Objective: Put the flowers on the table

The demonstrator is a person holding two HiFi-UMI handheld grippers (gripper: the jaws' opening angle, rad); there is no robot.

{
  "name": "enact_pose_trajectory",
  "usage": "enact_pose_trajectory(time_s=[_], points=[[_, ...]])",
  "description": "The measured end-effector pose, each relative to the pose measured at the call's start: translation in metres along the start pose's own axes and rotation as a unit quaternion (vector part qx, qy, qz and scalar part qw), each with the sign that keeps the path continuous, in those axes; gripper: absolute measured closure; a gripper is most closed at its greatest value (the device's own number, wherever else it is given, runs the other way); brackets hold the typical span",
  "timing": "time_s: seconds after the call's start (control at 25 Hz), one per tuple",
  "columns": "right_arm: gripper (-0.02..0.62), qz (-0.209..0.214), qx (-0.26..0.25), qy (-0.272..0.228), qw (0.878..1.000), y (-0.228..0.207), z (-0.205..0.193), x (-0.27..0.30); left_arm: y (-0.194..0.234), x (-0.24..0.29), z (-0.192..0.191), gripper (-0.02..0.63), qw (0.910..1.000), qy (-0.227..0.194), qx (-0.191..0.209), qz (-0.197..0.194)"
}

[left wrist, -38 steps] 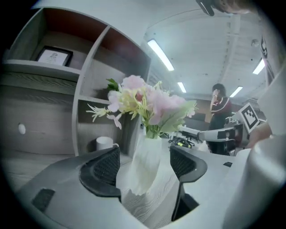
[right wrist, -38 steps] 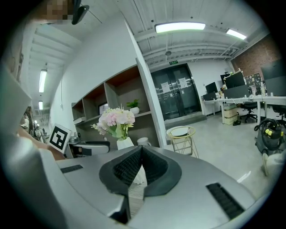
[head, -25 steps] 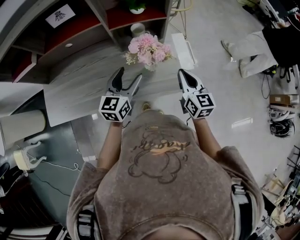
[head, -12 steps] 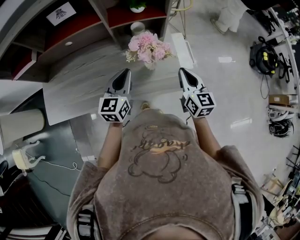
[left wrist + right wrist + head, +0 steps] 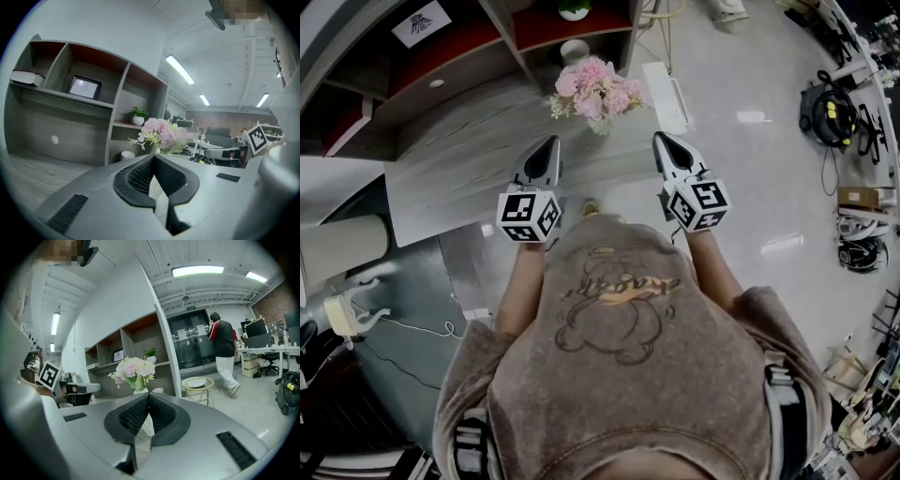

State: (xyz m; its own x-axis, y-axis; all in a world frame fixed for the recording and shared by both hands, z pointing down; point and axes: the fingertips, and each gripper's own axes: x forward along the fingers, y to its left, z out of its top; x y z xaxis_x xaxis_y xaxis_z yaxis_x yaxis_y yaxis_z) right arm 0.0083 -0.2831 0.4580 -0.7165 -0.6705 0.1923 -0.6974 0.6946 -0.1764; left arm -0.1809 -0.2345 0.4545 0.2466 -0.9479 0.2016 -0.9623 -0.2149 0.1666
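Note:
A bunch of pink flowers (image 5: pixel 596 89) in a pale vase stands upright on the grey wood table (image 5: pixel 459 169), near its far right corner. My left gripper (image 5: pixel 551 142) hovers over the table's near edge, just short of the flowers and to their left, shut with nothing in it. My right gripper (image 5: pixel 661 140) is held level with it to the right of the table, also shut and empty. The flowers (image 5: pixel 159 133) show beyond the left jaws in the left gripper view, and the same flowers (image 5: pixel 132 370) beyond the right jaws in the right gripper view.
A shelf unit (image 5: pixel 487 47) with red-backed compartments stands behind the table, holding a small potted plant (image 5: pixel 574 9) and a white cup (image 5: pixel 574 54). A person (image 5: pixel 224 350) stands by glass doors. A round gold-framed stool (image 5: pixel 198 385) is on the floor. A black and yellow vacuum (image 5: pixel 827 114) sits far right.
My left gripper has gone from wide open to shut. Both grippers have stayed almost in place before the flowers. A person's legs have walked out of the head view at the top right.

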Motion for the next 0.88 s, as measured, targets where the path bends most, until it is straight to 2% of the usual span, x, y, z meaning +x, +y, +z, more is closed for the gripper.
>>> enact_pose_trajectory(time_s=[0.88], points=[[0.598,0.077,-0.039,0.026,0.996,0.016,0.007,0.011,-0.001,-0.002,-0.001,0.588,0.9999,-0.005,-0.009,0.005]])
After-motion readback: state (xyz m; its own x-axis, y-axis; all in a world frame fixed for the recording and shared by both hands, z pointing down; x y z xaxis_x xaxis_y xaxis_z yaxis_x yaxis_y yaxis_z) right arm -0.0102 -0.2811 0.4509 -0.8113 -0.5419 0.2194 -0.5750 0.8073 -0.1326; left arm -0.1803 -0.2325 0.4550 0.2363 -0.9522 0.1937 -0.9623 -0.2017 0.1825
